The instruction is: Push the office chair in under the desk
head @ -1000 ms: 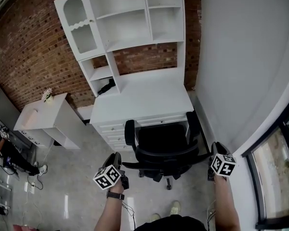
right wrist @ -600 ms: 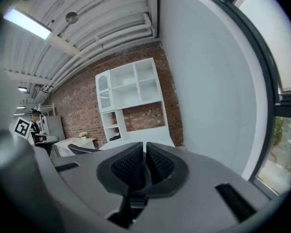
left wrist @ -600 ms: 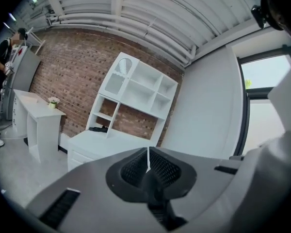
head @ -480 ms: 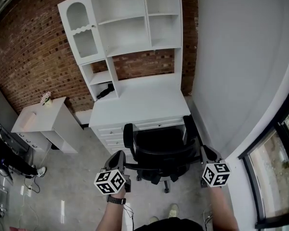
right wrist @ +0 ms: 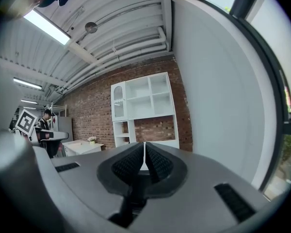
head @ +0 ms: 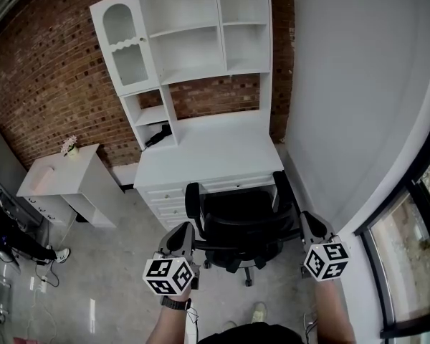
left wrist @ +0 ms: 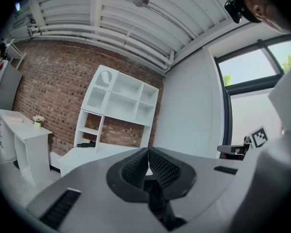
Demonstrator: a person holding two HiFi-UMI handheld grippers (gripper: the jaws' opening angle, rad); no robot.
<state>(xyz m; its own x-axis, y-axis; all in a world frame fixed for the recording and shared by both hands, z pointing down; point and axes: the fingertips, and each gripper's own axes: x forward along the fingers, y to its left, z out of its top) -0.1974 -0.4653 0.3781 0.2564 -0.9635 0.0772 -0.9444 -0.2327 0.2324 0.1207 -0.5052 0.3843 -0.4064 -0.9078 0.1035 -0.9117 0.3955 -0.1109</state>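
In the head view the black office chair (head: 240, 224) stands in front of the white desk (head: 208, 153), its back toward me and its seat front at the desk's edge. My left gripper (head: 184, 233) is at the left end of the backrest, my right gripper (head: 305, 223) at the right end; whether they touch it I cannot tell. In the left gripper view the left gripper (left wrist: 148, 152) is shut with nothing between its pads. The right gripper (right wrist: 144, 147) in its own view is likewise shut and empty. Both point at the desk's hutch (left wrist: 119, 98).
A white hutch of shelves (head: 193, 34) rises from the desk against the brick wall. A small white side table (head: 61, 178) with a flower pot (head: 70, 145) stands to the left, and a person (head: 7, 228) beyond it. A white wall (head: 358, 84) and a window close the right side.
Both grippers have drawn in a little toward the ends of the chair's backrest. The chair stands in much the same place before the desk.
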